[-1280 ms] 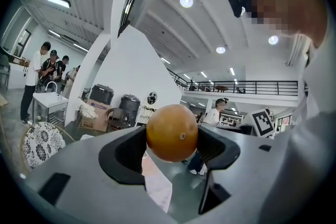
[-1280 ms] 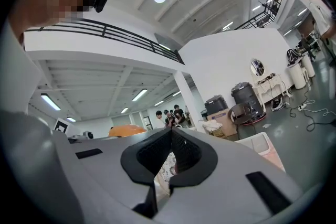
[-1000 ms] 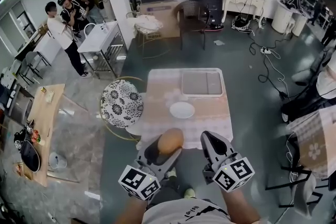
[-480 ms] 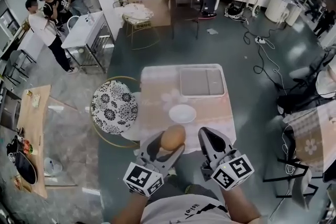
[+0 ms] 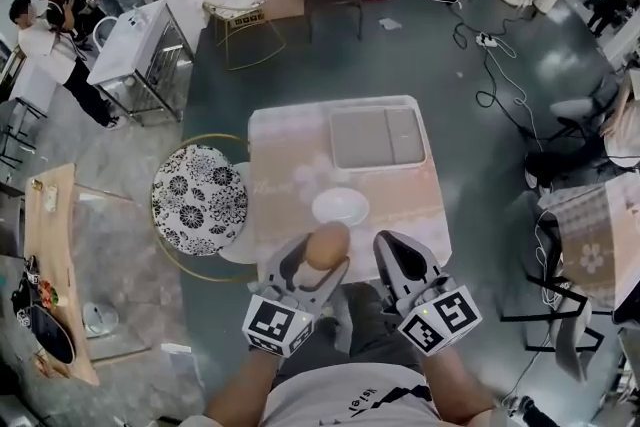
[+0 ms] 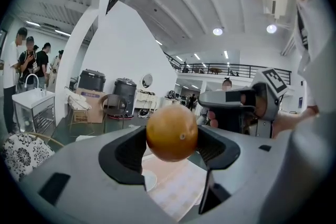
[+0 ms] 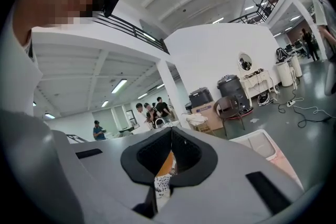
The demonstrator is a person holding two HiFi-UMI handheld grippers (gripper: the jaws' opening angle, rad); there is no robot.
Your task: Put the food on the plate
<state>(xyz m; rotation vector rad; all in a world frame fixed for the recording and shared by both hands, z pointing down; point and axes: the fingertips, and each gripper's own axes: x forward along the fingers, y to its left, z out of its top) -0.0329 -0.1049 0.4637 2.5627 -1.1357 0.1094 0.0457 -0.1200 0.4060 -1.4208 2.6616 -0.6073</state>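
An orange round fruit [image 5: 324, 244] is clamped in my left gripper [image 5: 318, 260], held in the air just short of the table's near edge. In the left gripper view the fruit [image 6: 171, 132] fills the gap between the dark pads. The white plate [image 5: 340, 207] lies bare on the small pink-patterned table [image 5: 400, 205], a little ahead of the fruit; a piece of the plate [image 6: 148, 180] shows under the jaws. My right gripper [image 5: 391, 255] hovers beside the left one, shut and empty; in its own view the jaws [image 7: 169, 162] meet at the tips.
A grey tray [image 5: 378, 136] sits at the table's far end. A round stool with a black-and-white floral seat [image 5: 199, 199] stands left of the table. Cables run across the floor at the right. Several people stand far back left. A wooden table [image 5: 55, 255] is at the left edge.
Both grippers and the fruit have come nearer to the table, and the plate now lies closer ahead of the fruit. The grip on the fruit is unchanged.
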